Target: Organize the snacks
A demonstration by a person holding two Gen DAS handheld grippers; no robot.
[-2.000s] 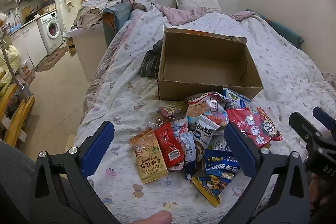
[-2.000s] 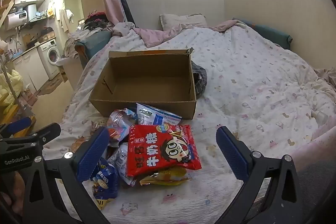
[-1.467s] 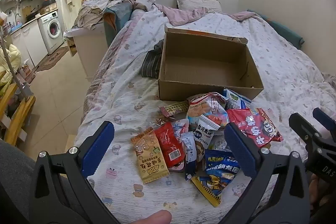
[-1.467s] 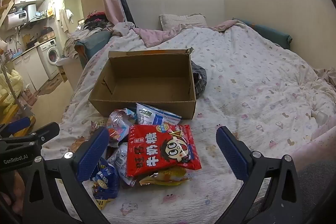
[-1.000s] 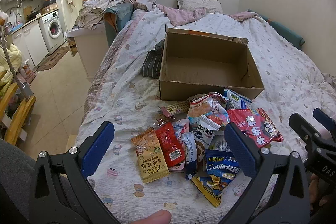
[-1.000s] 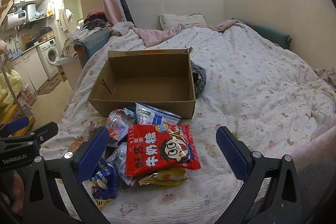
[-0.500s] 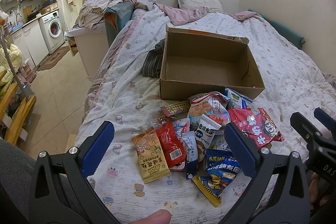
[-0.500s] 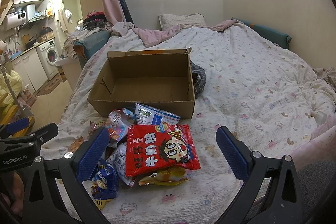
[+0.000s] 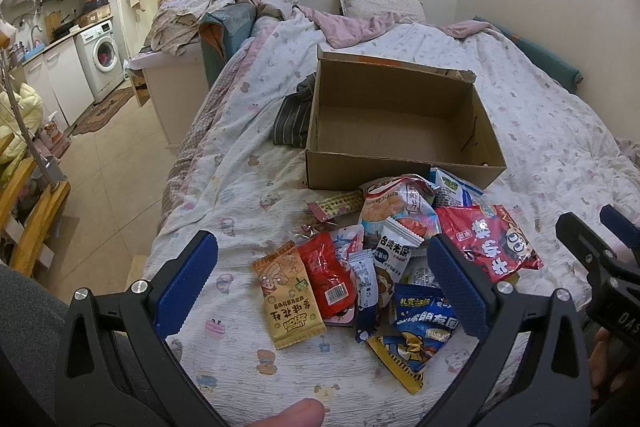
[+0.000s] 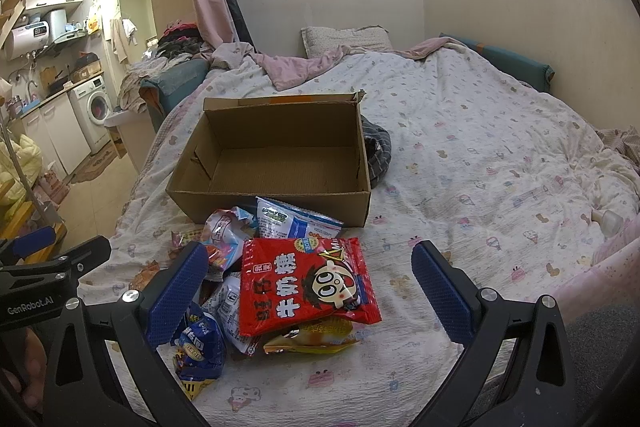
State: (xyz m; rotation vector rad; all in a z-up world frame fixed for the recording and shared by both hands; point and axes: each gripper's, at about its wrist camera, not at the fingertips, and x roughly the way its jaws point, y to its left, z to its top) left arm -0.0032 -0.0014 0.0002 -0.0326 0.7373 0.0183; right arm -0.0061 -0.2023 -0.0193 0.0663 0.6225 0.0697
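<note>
Left gripper [image 9: 320, 283] and right gripper [image 10: 308, 287] both hover with blue-padded jaws spread wide, gripping nothing, above a heap of foil snack packets [image 9: 396, 259] lying on the cartoon-print white bedspread [image 10: 500, 163]. The big red packet with a cartoon face [image 10: 306, 283] tops the pile's right side, an orange-tan packet [image 9: 288, 295] sits at its left edge. The open brown cardboard box [image 10: 276, 155] stands just behind the pile, nothing seen inside; a dark striped cloth [image 10: 376, 151] touches its side.

Black frames, silver screws, ribbed blue fingers [image 9: 186, 283]; the other gripper's side reads "GenRobot.AI".
</note>
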